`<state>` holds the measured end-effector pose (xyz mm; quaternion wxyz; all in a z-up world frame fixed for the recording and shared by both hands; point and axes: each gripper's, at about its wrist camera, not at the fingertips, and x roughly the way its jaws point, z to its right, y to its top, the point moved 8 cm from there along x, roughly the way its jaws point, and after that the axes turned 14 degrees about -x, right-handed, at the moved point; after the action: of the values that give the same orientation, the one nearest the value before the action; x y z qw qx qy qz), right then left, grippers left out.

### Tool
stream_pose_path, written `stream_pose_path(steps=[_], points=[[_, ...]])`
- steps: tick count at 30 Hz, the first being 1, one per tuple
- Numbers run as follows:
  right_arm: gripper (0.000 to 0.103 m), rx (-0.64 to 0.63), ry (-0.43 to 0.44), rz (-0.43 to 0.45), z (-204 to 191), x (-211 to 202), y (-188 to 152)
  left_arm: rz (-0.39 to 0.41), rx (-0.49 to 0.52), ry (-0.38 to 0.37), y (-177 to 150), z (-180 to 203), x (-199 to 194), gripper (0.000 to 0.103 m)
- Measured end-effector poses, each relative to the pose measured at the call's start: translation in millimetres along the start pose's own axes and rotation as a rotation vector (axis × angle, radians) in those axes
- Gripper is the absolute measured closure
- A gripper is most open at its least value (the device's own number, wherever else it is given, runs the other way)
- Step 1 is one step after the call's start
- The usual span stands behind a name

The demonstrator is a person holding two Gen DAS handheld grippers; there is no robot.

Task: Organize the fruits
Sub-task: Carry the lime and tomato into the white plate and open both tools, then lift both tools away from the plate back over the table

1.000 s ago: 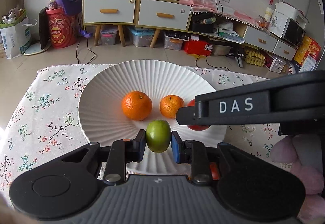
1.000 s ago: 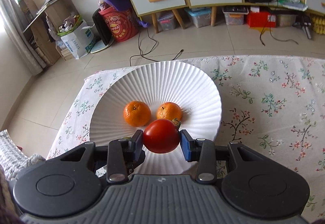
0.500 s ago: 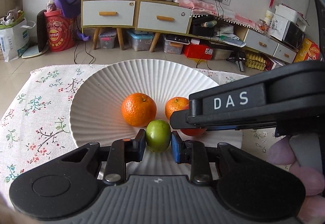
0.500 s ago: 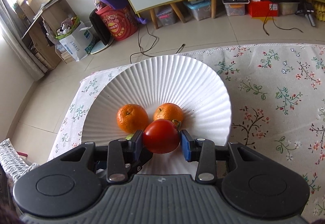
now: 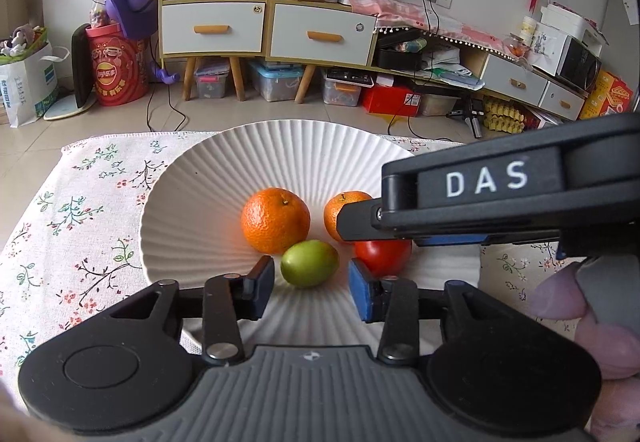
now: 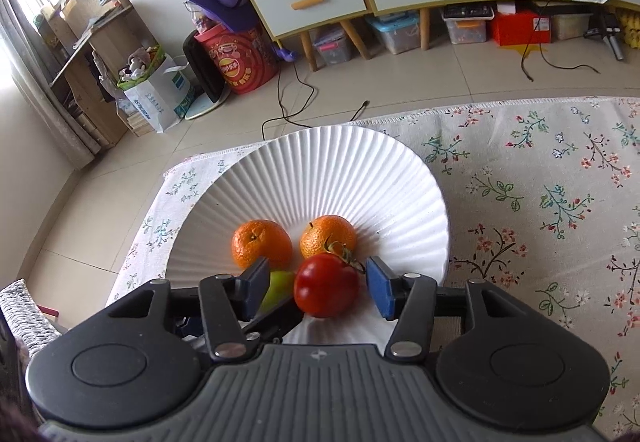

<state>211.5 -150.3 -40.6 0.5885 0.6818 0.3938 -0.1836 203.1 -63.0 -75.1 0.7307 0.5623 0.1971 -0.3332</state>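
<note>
Both grippers are letting go: the left gripper [image 5: 311, 284] is opening around the green fruit [image 5: 309, 263] and the right gripper [image 6: 317, 284] around the tomato [image 6: 326, 285], pads clear, both fruits resting low-centre on the white plate [image 5: 304, 149] beside two oranges. This looks like the release step; next, each hand should back up and away without nudging fruit. Each gripper points steeply downward at the plate, the right one crossing the right of the left view.

Right gripper [image 6: 316, 284] opening over the white plate [image 6: 400, 181]

Red tomato [image 6: 326, 286] sits between its parting pads, untouched; two oranges just beyond, green fruit [image 6: 280, 290] at left.
</note>
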Motion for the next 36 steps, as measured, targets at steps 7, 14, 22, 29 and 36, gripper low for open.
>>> stream_pose_path(steps=[7,14,22,29,36], points=[[0.037,-0.018,-0.009,0.021,-2,-15,3,-0.014,0.037,0.012,-1,4,-9,0.044],[0.028,-0.006,-0.024,0.048,4,-29,6,-0.043,0.045,0.014,-4,5,-21,0.029],[0.018,-0.067,-0.033,0.039,-1,-37,1,-0.048,0.104,0.028,-10,2,-41,0.014],[0.01,-0.168,-0.037,0.036,-9,-49,-10,-0.058,0.167,0.053,-19,-11,-59,0.007],[0.005,-0.27,-0.029,0.032,-20,-62,-25,-0.088,0.185,0.075,-32,-32,-79,0.004]])
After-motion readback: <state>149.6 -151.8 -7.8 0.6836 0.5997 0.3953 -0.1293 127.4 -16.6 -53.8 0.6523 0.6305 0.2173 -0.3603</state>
